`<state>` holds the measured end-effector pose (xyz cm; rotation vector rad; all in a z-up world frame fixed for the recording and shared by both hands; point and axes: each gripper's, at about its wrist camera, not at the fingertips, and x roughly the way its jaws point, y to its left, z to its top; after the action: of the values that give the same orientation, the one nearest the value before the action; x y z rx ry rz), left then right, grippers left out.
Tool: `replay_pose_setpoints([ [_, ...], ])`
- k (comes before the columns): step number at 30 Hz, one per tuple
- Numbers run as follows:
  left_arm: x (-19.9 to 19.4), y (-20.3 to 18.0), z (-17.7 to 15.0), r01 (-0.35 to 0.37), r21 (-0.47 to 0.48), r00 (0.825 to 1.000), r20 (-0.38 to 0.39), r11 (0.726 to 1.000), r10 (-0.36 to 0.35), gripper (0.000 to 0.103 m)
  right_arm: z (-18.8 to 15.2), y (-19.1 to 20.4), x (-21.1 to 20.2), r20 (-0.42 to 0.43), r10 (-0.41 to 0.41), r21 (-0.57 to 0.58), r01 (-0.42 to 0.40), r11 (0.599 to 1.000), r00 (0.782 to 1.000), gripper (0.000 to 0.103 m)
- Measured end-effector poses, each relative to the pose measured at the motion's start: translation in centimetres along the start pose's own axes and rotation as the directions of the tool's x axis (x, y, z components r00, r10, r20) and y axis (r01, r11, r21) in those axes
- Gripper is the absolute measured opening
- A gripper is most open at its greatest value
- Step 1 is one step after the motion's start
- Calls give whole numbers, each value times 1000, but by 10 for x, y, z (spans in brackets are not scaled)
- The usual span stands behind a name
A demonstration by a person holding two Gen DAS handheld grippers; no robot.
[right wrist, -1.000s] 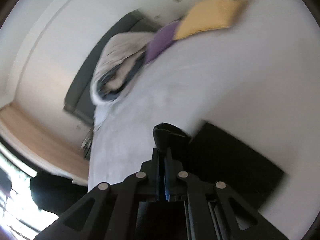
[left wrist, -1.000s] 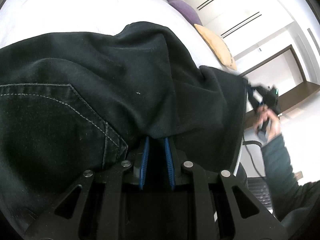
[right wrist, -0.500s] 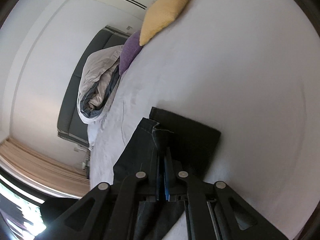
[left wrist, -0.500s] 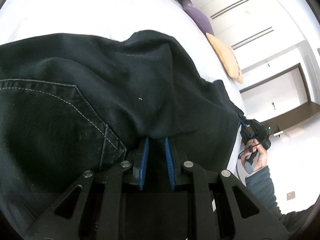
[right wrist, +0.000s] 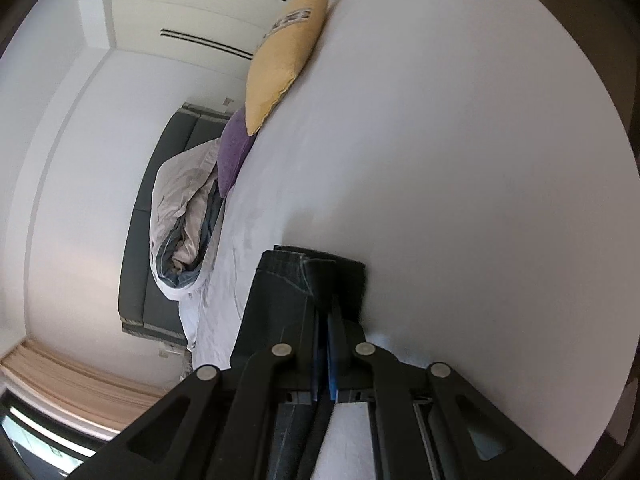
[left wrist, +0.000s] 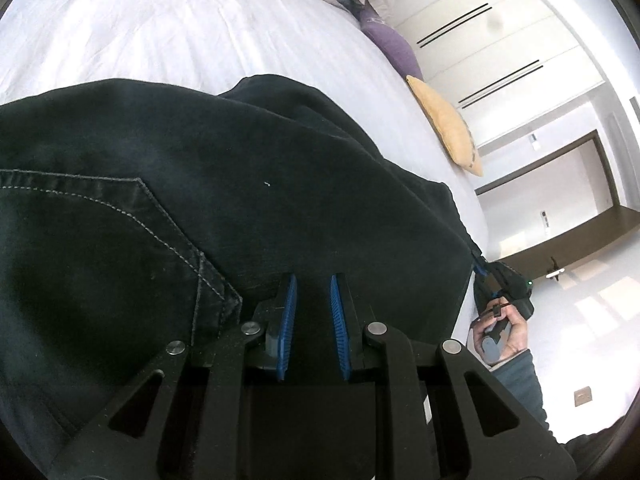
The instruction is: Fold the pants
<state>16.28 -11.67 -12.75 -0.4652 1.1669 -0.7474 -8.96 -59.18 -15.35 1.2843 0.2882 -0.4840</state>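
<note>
Right tongs (left wrist: pixel 486 280) sank, seemingly pinching pants (left wrist: pixel 200 220) hem (right wrist: pixel 316 268).

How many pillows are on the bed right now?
2. A yellow pillow lies at the bed's far edge, and a purple pillow sits right beside it, next to the bundled duvet. More may be hidden out of view.
</note>
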Motion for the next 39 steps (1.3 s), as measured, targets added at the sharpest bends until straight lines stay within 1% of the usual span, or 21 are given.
replay_pose_setpoints([
  [8, -5, 6, 0, 10, 0, 1000, 3, 1000, -10, 17, -7, 1, -4, 23, -42, 10, 42, 999, 999, 3],
  [14, -9, 8, 1, 13, -4, 1000, 5, 1000, -13, 17, -8, -4, -1, 29, -45, 25, 44, 999, 999, 1],
  [16, -10, 9, 1, 17, -7, 1000, 4, 1000, -17, 17, -7, -10, 3, 13, -22, 50, 21, 999, 1000, 0],
  [18, -12, 13, 3, 23, -13, 1000, 1, 1000, -23, 17, -1, -9, 4, -31, -17, 19, 18, 1000, 999, 1],
  [20, -14, 14, 3, 27, -14, 1000, 3, 1000, -27, 17, 2, 0, -5, -45, -69, -17, 69, 997, 997, 10],
  [22, -14, 15, 2, 24, -14, 1000, 5, 1000, -24, 17, 3, 23, -26, 52, -214, -96, 218, 971, 976, 30],
  [23, -15, 15, 3, 22, -13, 1000, 7, 1000, -22, 17, 3, 36, -36, 114, -264, -134, 278, 951, 958, 30],
  [24, -15, 14, 3, 22, -14, 1000, 8, 1000, -22, 17, 3, 50, -42, 152, -260, -172, 285, 943, 953, 30],
  [26, -16, 14, 3, 23, -17, 1000, 10, 1000, -23, 17, -1, 83, -34, 83, -193, -281, 209, 937, 978, 30],
  [27, -16, 13, 4, 25, -17, 1000, 12, 1000, -25, 17, -11, 110, -21, 10, -173, -390, 164, 906, 985, 30],
  [28, -16, 13, 4, 25, -16, 1000, 13, 1000, -25, 17, -30, 138, -2, -91, -175, -509, 105, 854, 980, 30],
  [29, -17, 13, 5, 24, -15, 1000, 13, 1000, -24, 17, -48, 157, 12, -172, -176, -584, 44, 811, 969, 30],
  [30, -17, 13, 5, 24, -12, 1000, 14, 1000, -23, 17, -74, 181, 28, -265, -179, -667, -47, 743, 947, 30],
  [31, -17, 14, 4, 24, -9, 1000, 16, 1000, -24, 17, -100, 201, 43, -344, -203, -738, -130, 663, 917, 30],
  [32, -18, 14, 4, 26, -8, 1000, 15, 1000, -26, 17, -130, 221, 58, -382, -261, -818, -193, 542, 887, 30],
  [33, -19, 14, 3, 29, -9, 999, 16, 1000, -28, 17, -150, 232, 67, -356, -302, -877, -204, 436, 884, 31],
  [34, -19, 14, 3, 31, -8, 999, 18, 999, -31, 17, -174, 243, 78, -336, -343, -925, -240, 294, 877, 31],
  [36, -20, 15, 1, 33, -4, 999, 21, 999, -33, 17, -206, 257, 93, -406, -355, -913, -389, 120, 842, 31],
  [37, -20, 15, 0, 32, -1, 999, 22, 999, -32, 17, -216, 261, 98, -415, -376, -904, -424, 64, 828, 31],
  [38, -20, 16, -1, 33, 2, 999, 25, 999, -33, 17, -230, 264, 107, -413, -421, -887, -461, -12, 807, 31],
  [39, -21, 16, -1, 34, 4, 999, 28, 999, -34, 17, -241, 266, 115, -412, -459, -868, -493, -66, 787, 31],
])
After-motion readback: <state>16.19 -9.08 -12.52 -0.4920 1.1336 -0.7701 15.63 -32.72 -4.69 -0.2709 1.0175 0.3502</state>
